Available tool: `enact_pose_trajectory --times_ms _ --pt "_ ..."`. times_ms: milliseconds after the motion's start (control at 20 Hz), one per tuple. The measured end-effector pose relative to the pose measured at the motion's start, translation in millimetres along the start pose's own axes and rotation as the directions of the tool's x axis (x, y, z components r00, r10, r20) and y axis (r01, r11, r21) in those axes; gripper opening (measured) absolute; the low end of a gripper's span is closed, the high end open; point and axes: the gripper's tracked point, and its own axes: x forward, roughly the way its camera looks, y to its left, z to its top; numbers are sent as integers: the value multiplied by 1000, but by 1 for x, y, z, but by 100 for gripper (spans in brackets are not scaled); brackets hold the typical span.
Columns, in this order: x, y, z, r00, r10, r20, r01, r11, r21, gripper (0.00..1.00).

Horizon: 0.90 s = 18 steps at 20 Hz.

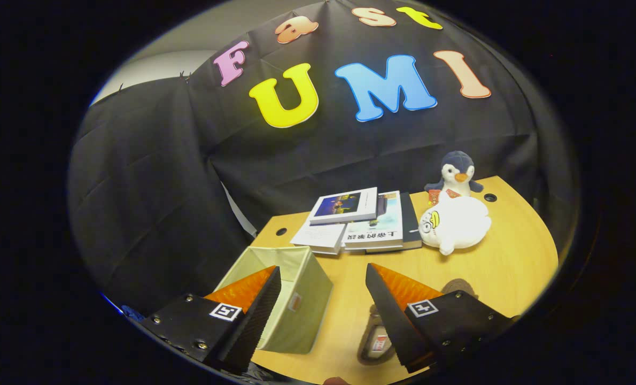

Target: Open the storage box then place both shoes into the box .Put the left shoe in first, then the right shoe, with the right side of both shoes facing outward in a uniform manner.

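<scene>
A pale green fabric storage box (302, 299) stands open on the wooden table (510, 267), partly behind my left finger. Its inside shows bare walls. A brown shoe (374, 342) lies on the table just right of the box, its insole facing up, partly hidden behind my right finger. A second brown shape (459, 286), maybe the other shoe, peeks out past that finger. My gripper (323, 278) hangs above the table with its fingers wide apart and nothing between them.
A stack of books (361, 222) lies at the back of the table. Right of them sit a white plush duck (454, 222) and a penguin plush (457, 174). The table's edge curves round on the right.
</scene>
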Motion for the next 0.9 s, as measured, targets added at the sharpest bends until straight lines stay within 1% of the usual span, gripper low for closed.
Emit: enact_pose_trajectory --times_ms 200,450,650,900 --pt "11 -36 -31 997 -52 -61 51 998 -22 97" --pt "25 -70 -73 984 -108 -142 101 993 -61 97" --pt "33 -88 -106 969 -146 -202 133 988 -76 98" --pt "40 -109 -143 941 -188 -283 174 982 -73 98"
